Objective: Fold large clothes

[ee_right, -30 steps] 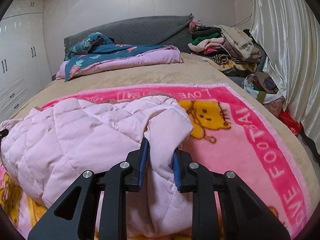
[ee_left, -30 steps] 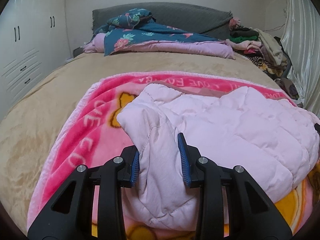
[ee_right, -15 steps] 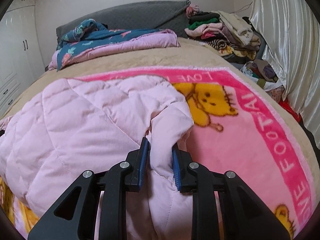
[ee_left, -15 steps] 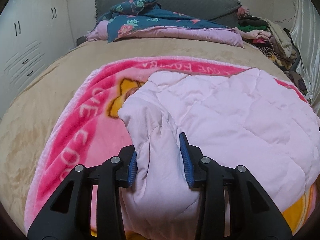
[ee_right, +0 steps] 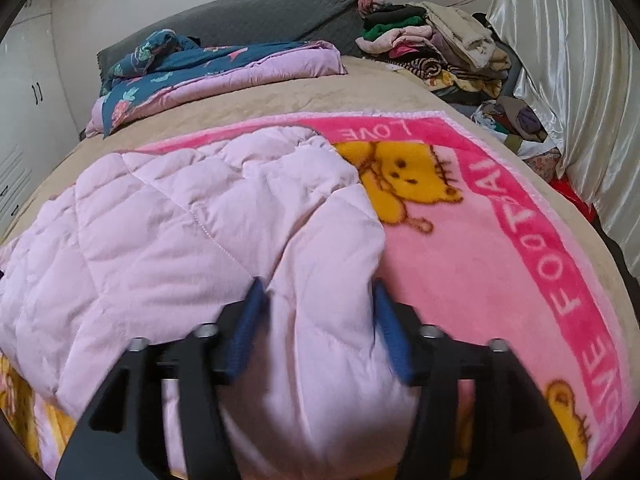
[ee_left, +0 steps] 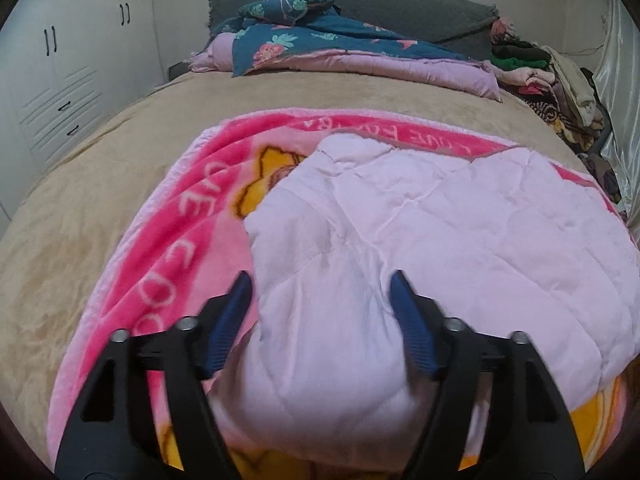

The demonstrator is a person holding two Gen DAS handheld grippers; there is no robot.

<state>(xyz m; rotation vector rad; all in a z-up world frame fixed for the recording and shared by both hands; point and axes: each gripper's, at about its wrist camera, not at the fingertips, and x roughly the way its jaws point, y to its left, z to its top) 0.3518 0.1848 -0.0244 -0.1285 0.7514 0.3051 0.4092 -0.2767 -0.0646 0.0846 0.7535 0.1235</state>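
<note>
A pale pink quilted jacket point(ee_left: 460, 220) lies folded on a pink bear-print blanket point(ee_left: 168, 264) spread over the bed. My left gripper point(ee_left: 320, 280) sits at the jacket's near left corner. Its jaws are opening, and a puffy fold of the jacket still bulges between them, clear of the left pad. In the right wrist view the same jacket point(ee_right: 168, 224) fills the left half. My right gripper point(ee_right: 318, 290) is at the jacket's near right corner. Its jaws are opening too, with the padded fabric swelling up between them.
A tan bedcover point(ee_left: 80, 200) lies under the blanket point(ee_right: 500, 248). A blue floral quilt point(ee_left: 320, 44) lies at the grey headboard. A pile of clothes point(ee_right: 432, 48) sits at the bed's far right beside a shiny curtain point(ee_right: 568, 80). White wardrobes point(ee_left: 60, 72) stand on the left.
Both grippers have gone from pinched on the jacket's near corners to spread wide. The released fabric has puffed out between the jaws. The jacket has settled lower onto the blanket.
</note>
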